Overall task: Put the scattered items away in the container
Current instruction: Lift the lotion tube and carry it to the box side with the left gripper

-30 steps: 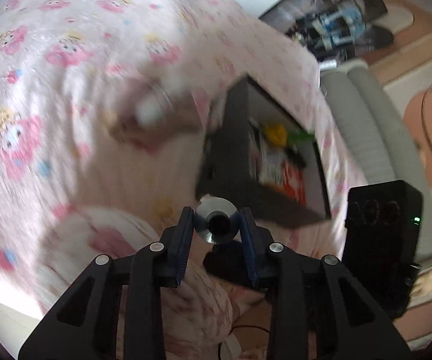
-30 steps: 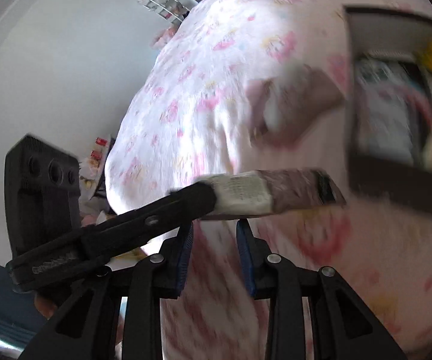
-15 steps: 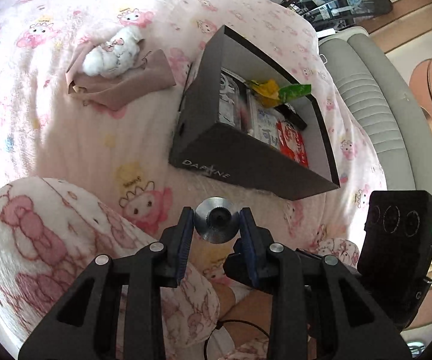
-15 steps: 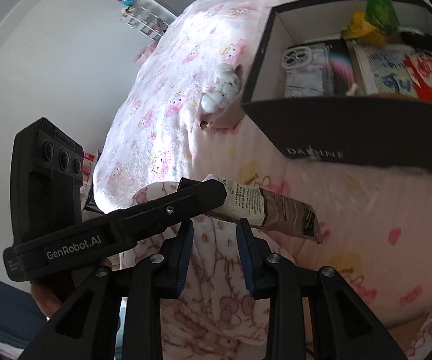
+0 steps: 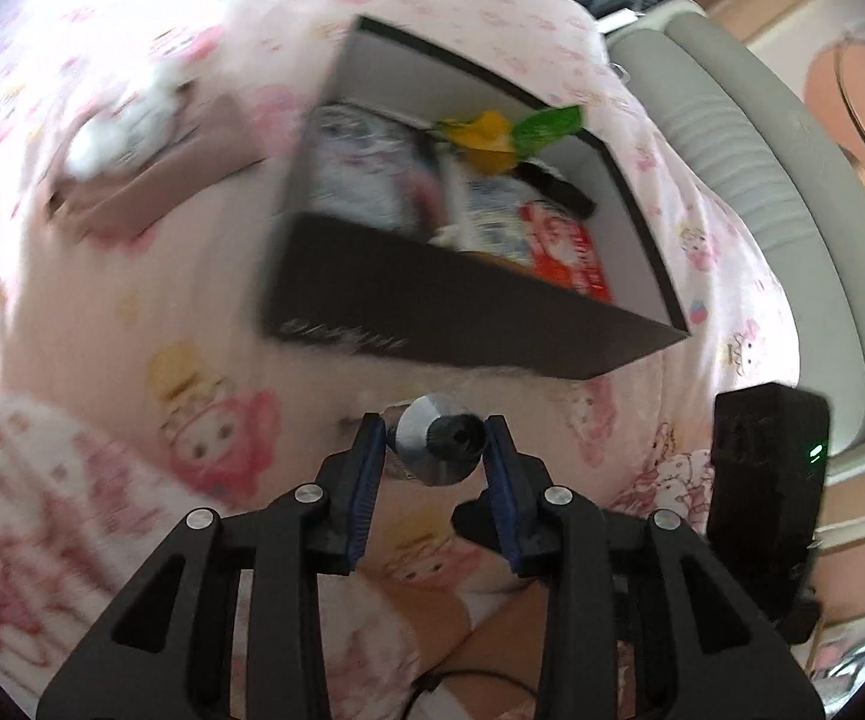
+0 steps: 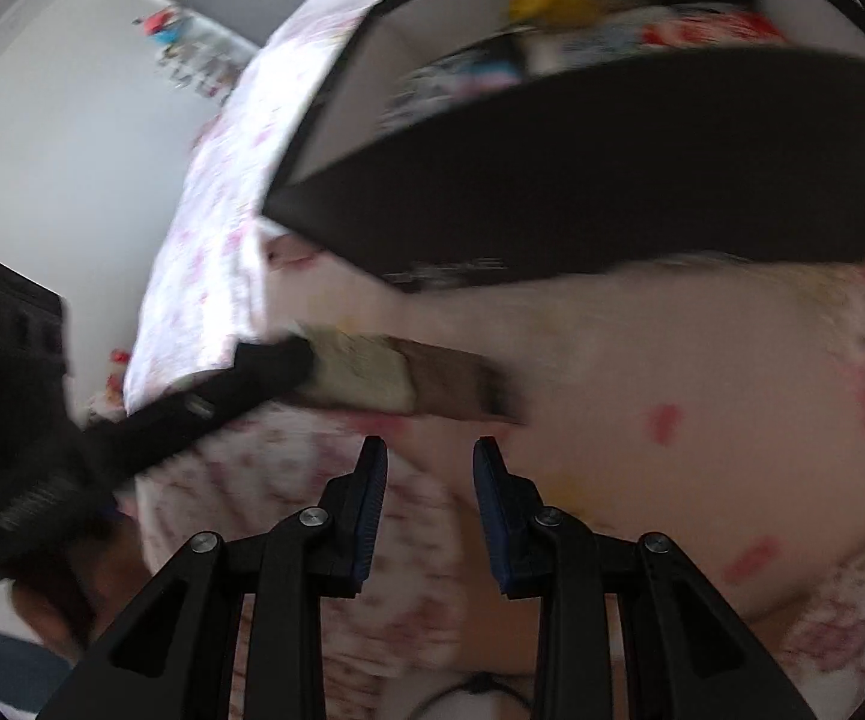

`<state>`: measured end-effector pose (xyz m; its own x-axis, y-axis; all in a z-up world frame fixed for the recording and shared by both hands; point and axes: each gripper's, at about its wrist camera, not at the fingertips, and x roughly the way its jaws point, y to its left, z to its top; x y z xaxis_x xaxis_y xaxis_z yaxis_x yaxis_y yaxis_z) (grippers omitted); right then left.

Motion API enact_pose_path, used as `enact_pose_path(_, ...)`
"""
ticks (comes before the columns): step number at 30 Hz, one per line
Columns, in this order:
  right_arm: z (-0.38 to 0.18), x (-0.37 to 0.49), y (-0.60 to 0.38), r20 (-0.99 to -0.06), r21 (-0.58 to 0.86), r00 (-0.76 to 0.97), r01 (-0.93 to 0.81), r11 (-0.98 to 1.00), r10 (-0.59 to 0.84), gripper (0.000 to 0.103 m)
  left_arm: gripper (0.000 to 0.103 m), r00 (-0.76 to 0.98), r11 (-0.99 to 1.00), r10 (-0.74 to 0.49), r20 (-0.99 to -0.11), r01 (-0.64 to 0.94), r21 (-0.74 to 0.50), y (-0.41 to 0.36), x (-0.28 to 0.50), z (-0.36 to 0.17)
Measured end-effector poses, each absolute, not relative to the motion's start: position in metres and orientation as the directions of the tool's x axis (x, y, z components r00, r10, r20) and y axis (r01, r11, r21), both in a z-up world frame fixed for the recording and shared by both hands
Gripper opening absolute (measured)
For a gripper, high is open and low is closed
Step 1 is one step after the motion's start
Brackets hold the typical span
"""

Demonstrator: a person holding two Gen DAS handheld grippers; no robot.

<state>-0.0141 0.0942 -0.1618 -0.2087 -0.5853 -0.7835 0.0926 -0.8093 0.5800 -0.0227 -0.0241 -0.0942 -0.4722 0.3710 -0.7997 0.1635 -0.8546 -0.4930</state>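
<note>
bed (image 5: 132, 312) is carrying pink cartoon-print cover | black box (image 5: 432, 324) is sitting centre | brown cloth (image 5: 150, 180) with white plush (image 5: 126, 120) is lying left, far

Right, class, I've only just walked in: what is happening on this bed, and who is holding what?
A person is tidying loose items into a black box on a pink patterned bedspread. The left gripper is shut on a tube, held in the air short of the box's near wall. The right gripper is open and carries nothing. The box already holds several packets, while a white plush toy on a brownish cloth lies outside it. Both views are motion-blurred.
</note>
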Motion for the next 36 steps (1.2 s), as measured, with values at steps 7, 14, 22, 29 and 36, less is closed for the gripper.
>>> enact_pose_path(7, -0.160, -0.009, 0.133, -0.774, 0.586, -0.274, 0.034, -0.810, -0.571, 0.027, 0.025, -0.424, -0.882, 0.415, -0.805, 0.029, -0.471, 0.035, -0.043, -0.090)
enact_pose_path(14, -0.171, -0.010, 0.153, -0.779, 0.588, -0.286, -0.024, -0.809, -0.558, 0.027, 0.025, -0.386, -0.894, 0.402, -0.831, 0.032, -0.447, 0.046, -0.055, -0.110)
enact_pose_path(22, -0.179, -0.042, 0.167, -0.829, 0.487, -0.351, -0.070, -0.871, -0.436, 0.028, 0.028, -0.324, -0.872, 0.364, -0.873, 0.212, -0.442, -0.015, -0.055, -0.160)
enact_pose_path(29, -0.199, -0.063, 0.177, -0.816, 0.520, -0.373, -0.142, -0.842, -0.441, 0.028, 0.034, -0.301, -0.814, 0.446, -0.843, 0.255, -0.522, -0.035, -0.062, -0.191)
enact_pose_path(36, -0.203, -0.059, 0.144, -0.852, 0.453, -0.304, -0.024, -0.891, -0.425, 0.029, 0.033, -0.315, -0.777, 0.497, -0.808, 0.253, -0.576, -0.040, -0.066, -0.199)
